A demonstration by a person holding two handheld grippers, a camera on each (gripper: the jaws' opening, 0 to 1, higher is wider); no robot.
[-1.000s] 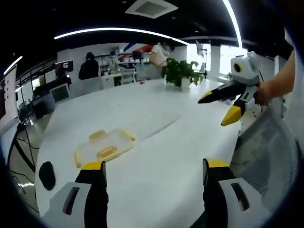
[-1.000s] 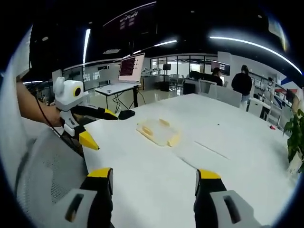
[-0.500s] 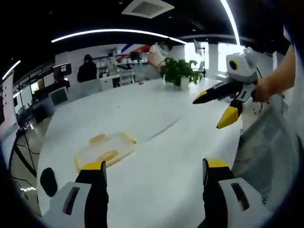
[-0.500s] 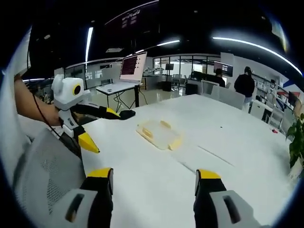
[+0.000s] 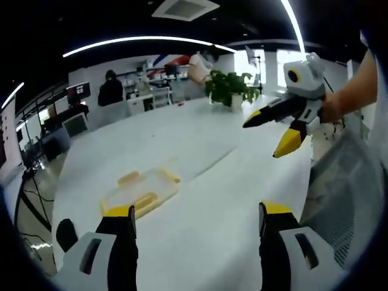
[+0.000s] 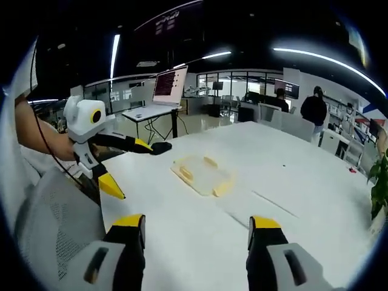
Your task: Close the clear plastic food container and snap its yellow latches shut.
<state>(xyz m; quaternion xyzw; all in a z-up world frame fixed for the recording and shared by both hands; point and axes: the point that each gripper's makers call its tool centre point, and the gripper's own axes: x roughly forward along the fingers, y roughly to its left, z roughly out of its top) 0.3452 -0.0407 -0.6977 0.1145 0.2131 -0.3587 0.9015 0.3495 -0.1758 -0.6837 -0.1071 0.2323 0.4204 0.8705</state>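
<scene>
In the left gripper view we see our left gripper [image 5: 193, 221] with jaws wide apart and nothing between them; the right gripper [image 6: 197, 230] in its own view is likewise spread and empty. Just ahead of the left jaw of the left gripper lies the clear plastic food container [image 5: 140, 191] flat on the white counter [image 5: 206, 182], yellow latches [image 5: 128, 177] at its edges. Compared with a second ago, it sits a little nearer to that jaw and larger, as the camera has advanced. In the right gripper view the container sits ahead, between the jaws' lines, slightly closer than before. A potted plant [image 5: 229, 89] stands at the counter's far end.
</scene>
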